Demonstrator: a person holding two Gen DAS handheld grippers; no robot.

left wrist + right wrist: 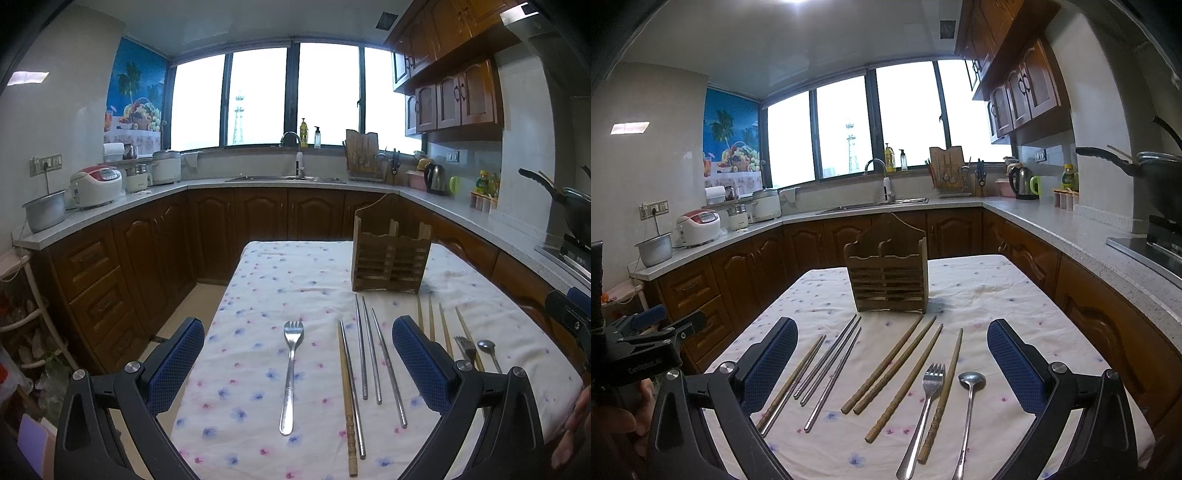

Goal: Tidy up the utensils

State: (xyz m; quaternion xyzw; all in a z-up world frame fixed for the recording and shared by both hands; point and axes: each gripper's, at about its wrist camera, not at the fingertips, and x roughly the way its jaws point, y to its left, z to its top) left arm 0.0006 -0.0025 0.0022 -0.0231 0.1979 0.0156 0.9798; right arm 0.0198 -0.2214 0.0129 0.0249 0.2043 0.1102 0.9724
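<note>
A wooden utensil holder (389,254) (888,275) stands empty at the far side of the floral tablecloth. In the left wrist view a metal fork (290,373) lies between the fingers of my open left gripper (297,363), beside several metal chopsticks (369,354) and a wooden chopstick (347,406). In the right wrist view my open right gripper (892,363) hovers over several wooden chopsticks (890,365), metal chopsticks (827,369), a second fork (925,406) and a spoon (967,410). Both grippers are empty.
The table (266,273) stands in a U-shaped kitchen with brown cabinets. Counters hold a rice cooker (96,184), a pot (44,210), a sink (284,178) and a kettle (436,179). A wok (1156,177) sits on the stove at right.
</note>
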